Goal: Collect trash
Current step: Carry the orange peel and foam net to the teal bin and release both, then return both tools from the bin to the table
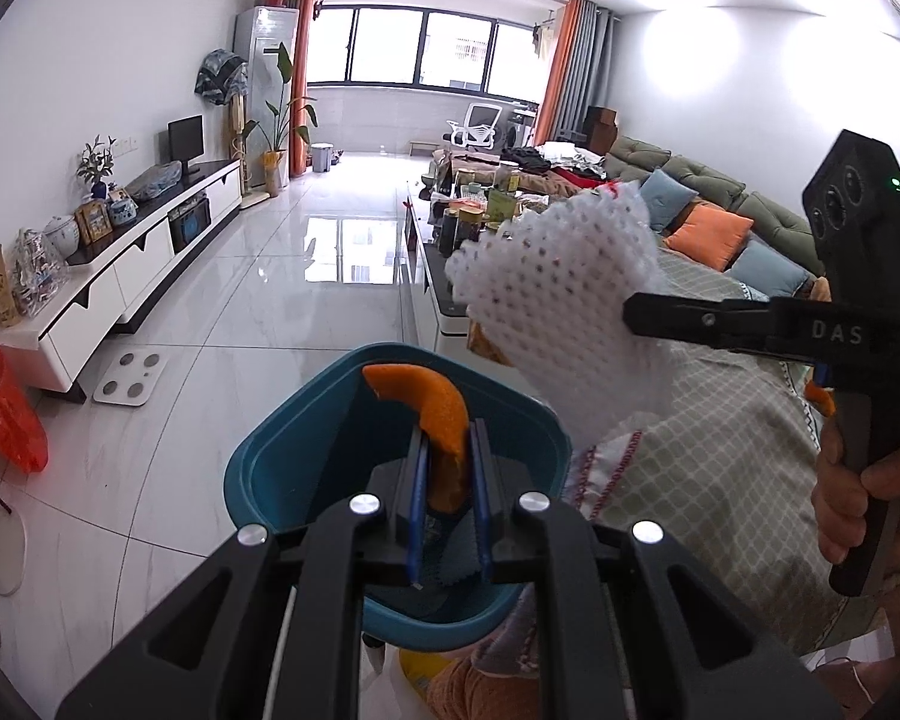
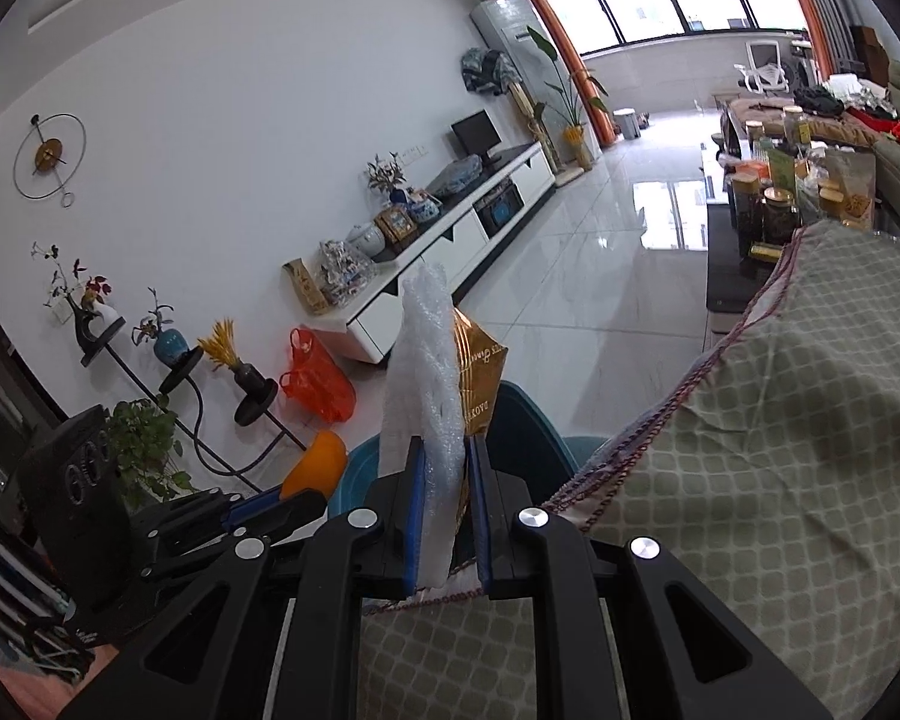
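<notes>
A checked grey-green cloth (image 1: 708, 450) with a red stitched edge fills the lower right of both views; what it drapes over is hidden. At the lower centre of the left wrist view stands a teal bin (image 1: 282, 468), deep and round-cornered, on the pale tiled floor (image 1: 258, 312).

The white foam net sleeve (image 1: 564, 300), full of small holes, spreads wide at the centre right of that view. The right gripper (image 2: 444, 516) has its jaws clenched on it together with a crinkled gold wrapper (image 2: 480, 372) with printed lettering; in the right wrist view both rise from the jaws at the centre of the frame.

The left gripper (image 1: 447, 480) grasps a curved strip of orange peel (image 1: 444, 420), bright orange outside and darker where the jaws pinch it. It hangs in front of the bin's opening, probably above it.
</notes>
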Available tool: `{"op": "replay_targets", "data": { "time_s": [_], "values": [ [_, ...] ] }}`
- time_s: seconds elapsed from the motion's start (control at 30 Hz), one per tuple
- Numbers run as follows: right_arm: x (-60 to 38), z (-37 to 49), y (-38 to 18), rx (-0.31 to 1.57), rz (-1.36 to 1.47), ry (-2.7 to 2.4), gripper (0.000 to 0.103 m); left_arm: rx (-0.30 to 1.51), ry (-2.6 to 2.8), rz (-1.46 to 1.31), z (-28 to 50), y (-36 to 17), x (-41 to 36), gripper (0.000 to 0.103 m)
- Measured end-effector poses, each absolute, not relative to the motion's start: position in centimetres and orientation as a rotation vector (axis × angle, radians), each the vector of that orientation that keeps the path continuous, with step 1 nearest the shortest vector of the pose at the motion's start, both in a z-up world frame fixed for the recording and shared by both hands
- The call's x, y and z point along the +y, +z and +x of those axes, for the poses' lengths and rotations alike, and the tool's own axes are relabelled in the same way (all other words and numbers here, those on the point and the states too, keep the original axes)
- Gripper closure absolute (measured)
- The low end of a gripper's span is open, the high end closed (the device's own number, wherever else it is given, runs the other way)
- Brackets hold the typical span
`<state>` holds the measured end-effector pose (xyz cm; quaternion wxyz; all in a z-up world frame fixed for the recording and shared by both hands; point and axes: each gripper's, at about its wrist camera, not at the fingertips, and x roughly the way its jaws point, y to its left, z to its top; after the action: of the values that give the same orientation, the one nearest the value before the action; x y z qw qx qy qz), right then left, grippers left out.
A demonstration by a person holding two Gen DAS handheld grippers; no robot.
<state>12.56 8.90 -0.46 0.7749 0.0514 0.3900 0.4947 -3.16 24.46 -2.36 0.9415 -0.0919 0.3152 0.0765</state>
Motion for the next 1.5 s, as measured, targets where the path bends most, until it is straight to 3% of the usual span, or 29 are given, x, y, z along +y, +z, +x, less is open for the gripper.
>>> {"op": "replay_targets", "data": {
  "time_s": [0.57, 0.73, 0.8, 0.93, 1.5],
  "values": [
    [13.6, 13.1, -3.6, 0.995, 0.027, 1.03, 0.081, 0.713, 0.17, -0.232, -0.9, -4.4, 26.2, 0.088],
    [13.6, 13.2, -3.6, 0.991, 0.026, 1.03, 0.067, 0.726, 0.177, -0.264, -0.2, -5.0, 26.9, 0.086],
    [13.6, 13.2, -3.6, 0.989, 0.028, 1.029, 0.061, 0.726, 0.175, -0.273, -0.2, -5.2, 26.9, 0.083],
    [13.3, 13.1, -3.6, 0.986, 0.044, 1.038, 0.061, 0.719, 0.185, -0.286, -0.3, -5.4, 26.9, 0.064],
    [5.7, 11.0, -0.5, 0.848, 0.095, 1.039, 0.058, 0.583, 0.107, -0.219, -2.3, -1.4, 22.8, 0.055]
  ]
}}
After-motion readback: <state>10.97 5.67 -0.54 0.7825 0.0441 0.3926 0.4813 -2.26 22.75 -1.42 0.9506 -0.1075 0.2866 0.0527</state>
